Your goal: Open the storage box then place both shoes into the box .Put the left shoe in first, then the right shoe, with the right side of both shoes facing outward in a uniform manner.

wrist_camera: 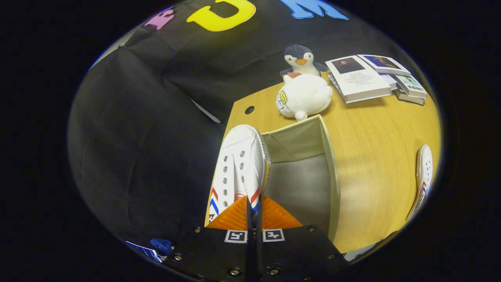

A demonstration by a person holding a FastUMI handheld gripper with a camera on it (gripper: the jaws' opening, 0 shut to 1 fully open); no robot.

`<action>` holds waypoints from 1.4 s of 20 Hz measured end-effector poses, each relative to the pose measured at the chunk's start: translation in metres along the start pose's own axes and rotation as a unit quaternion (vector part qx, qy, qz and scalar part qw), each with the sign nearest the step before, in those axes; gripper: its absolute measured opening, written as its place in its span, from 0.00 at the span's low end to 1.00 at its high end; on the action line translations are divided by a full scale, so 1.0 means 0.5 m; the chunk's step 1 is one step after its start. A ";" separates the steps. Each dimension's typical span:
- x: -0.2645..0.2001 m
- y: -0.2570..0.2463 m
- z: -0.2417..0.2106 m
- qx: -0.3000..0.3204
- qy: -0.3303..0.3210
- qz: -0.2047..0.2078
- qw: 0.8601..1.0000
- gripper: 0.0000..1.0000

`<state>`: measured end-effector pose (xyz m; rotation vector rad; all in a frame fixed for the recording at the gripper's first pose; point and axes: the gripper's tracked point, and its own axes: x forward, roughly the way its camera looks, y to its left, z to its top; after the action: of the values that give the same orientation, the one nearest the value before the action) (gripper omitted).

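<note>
We see the tool (pixel 253 203) with its fingers drawn narrow, clamped on the heel edge of a white canvas shoe (pixel 239 164), which points away from us, metal eyelets in rows and red and blue chevron stripes on its side. The shoe hangs over the near left wall of the open storage box (pixel 330 164), a soft fabric bin with pale beige walls and a grey floor. The second shoe (pixel 423 176), same stripes, lies on the wood-grain worktop (pixel 375 149) well apart to the right. Beyond the box sit a round white plush toy (pixel 305 96), touching the box's far rim, a plush penguin (pixel 300 59) behind it, and stacked books (pixel 372 78); their print is too small to read
</note>
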<state>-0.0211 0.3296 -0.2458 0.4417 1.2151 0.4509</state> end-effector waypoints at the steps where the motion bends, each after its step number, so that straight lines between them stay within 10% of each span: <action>1: 0.009 -0.002 -0.001 -0.002 0.002 -0.003 1.000 0.00; 13: 0.049 0.005 -0.009 0.017 0.015 0.005 1.000 0.01; 15: 0.040 0.044 0.000 0.035 0.004 0.053 0.998 0.22; 18: 0.016 0.038 0.037 0.031 -0.028 0.056 0.998 0.98; 28: -0.128 -0.054 0.091 -0.021 -0.092 0.049 0.994 0.98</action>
<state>0.0065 0.2681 -0.1972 0.4968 1.0077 0.5079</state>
